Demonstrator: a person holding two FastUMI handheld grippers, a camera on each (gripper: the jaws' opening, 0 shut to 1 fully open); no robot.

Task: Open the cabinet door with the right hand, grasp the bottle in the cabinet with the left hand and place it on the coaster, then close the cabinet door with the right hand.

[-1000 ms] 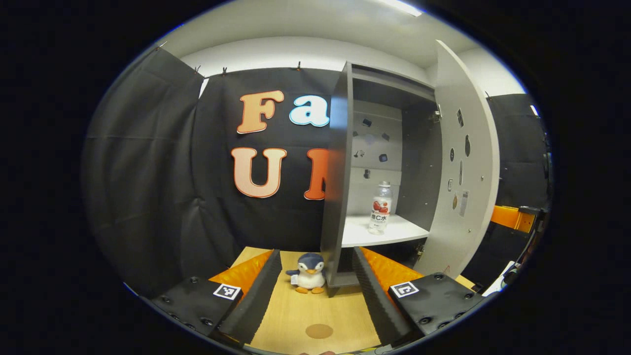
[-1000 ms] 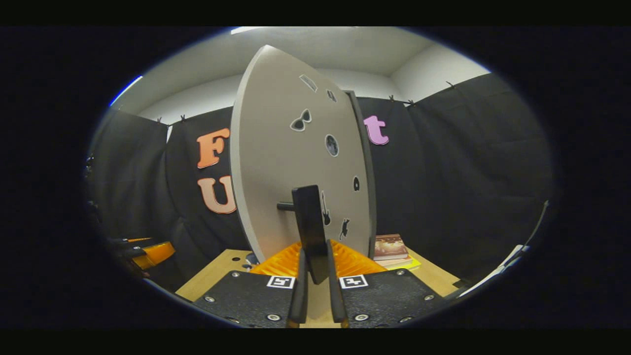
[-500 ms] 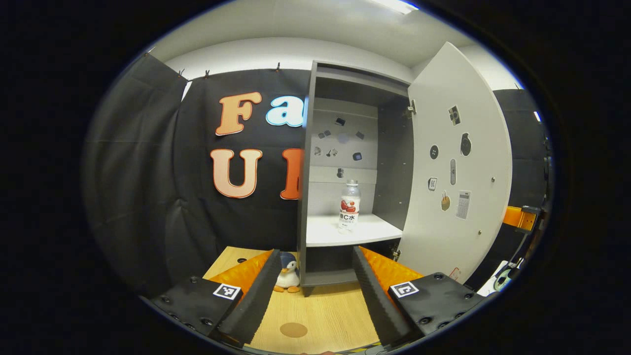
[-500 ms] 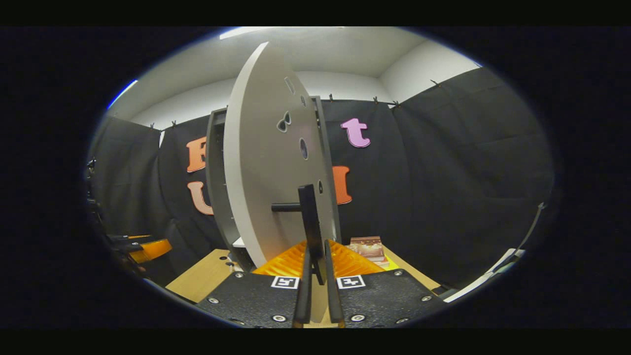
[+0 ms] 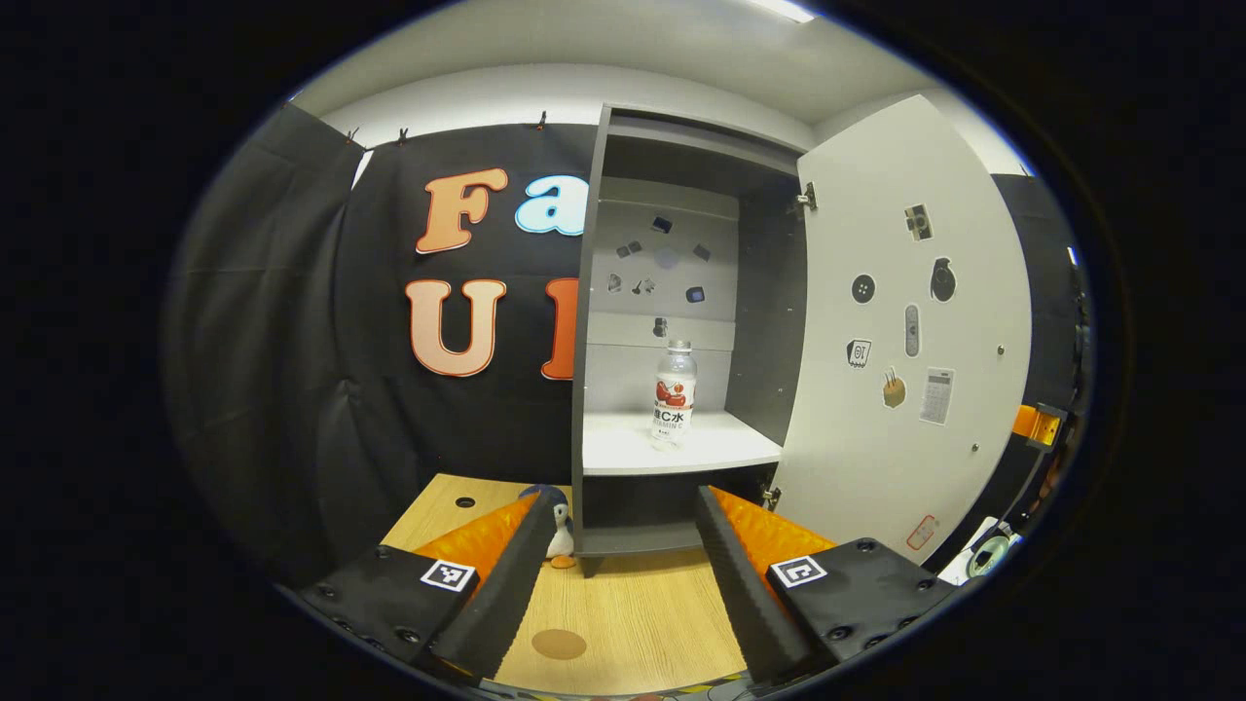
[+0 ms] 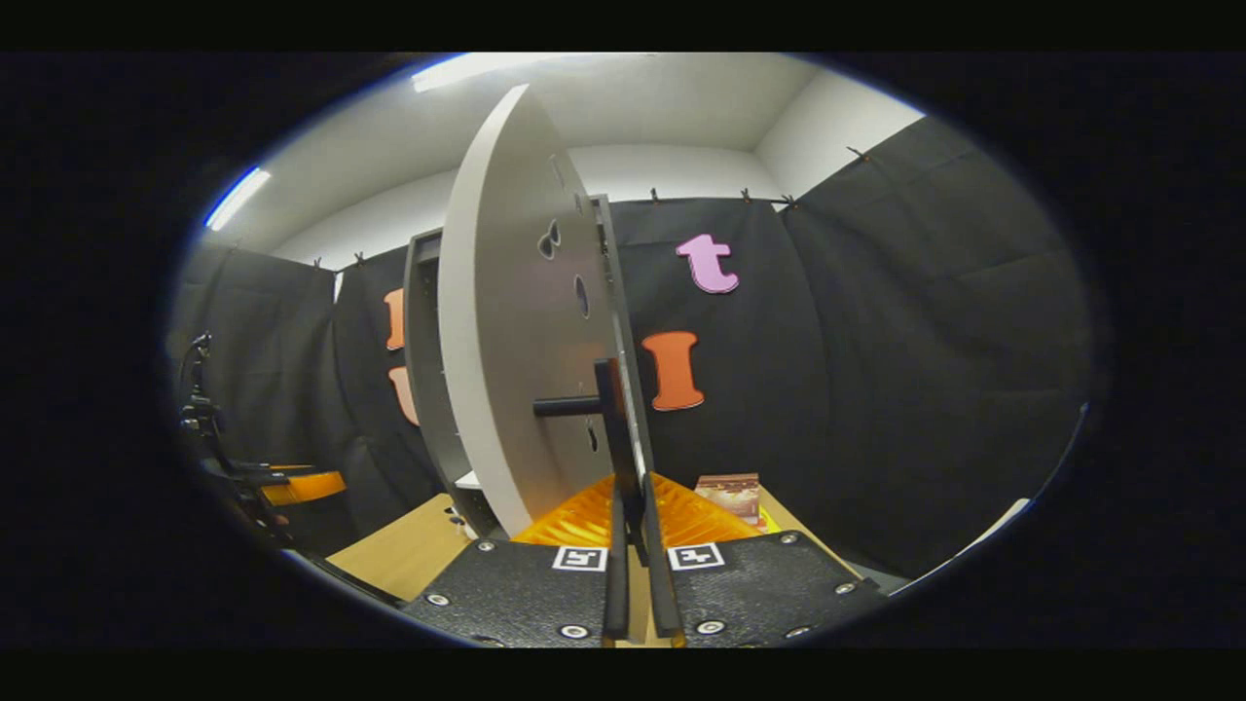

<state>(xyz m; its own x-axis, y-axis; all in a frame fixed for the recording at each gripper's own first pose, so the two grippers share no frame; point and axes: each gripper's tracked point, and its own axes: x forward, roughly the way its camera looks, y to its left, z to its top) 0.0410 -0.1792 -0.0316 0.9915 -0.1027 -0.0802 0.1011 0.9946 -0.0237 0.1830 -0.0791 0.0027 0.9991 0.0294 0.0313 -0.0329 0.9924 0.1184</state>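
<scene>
Now cabinet door (image 5: 915, 331) swung wide; right gripper (image 6: 633, 545) clamped on handle (image 6: 608, 428), likely holding door clear. Bottle (image 5: 674, 394) upright on cabinet shelf (image 5: 725, 450), exposed for reach. Left gripper (image 5: 618, 574) spread wide, empty, facing bottle. Coaster (image 5: 559, 644) on table (image 5: 642, 623), between fingers.

Left faces cabinet (image 5: 681, 292) front; right — door (image 6: 516, 321) edge-on.

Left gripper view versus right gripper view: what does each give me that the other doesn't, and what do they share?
Left gripper view alone: the bottle upright on the white shelf, the coaster on the table, a penguin toy, and the open left claw.

Right gripper view alone: the right claw shut on the black door handle, and books behind.

Both: the open cabinet door, the cabinet's frame, the wooden table.
</scene>
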